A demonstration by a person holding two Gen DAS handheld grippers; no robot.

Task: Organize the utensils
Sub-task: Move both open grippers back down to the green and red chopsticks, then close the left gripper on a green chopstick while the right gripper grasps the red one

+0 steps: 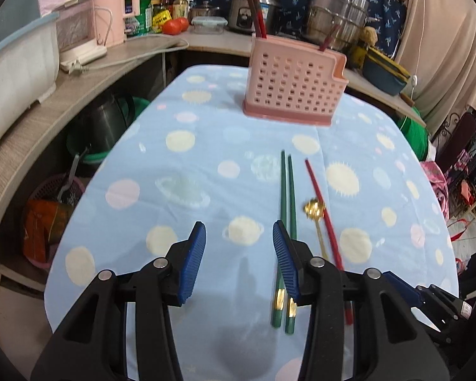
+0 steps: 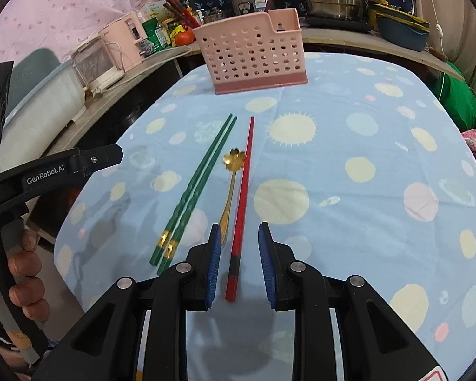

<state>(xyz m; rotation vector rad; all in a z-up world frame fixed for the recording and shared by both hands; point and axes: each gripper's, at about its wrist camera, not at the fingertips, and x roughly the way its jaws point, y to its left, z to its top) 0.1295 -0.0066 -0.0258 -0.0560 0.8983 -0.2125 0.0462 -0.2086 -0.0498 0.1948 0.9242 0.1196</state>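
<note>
A pair of green chopsticks, a gold flower-bowled spoon and a single red chopstick lie side by side on the blue planet-print cloth. Behind them stands a pink perforated utensil holder with dark red chopsticks sticking out. My left gripper hovers open over bare cloth, just left of the green pair. My right gripper is open, and the red chopstick's near end lies between its pads, untouched.
A curved counter wraps around the table's far side, crowded with a pink appliance, bottles, tomatoes and steel pots. Bins and a kettle sit under it at left. A hand holds the left gripper's handle.
</note>
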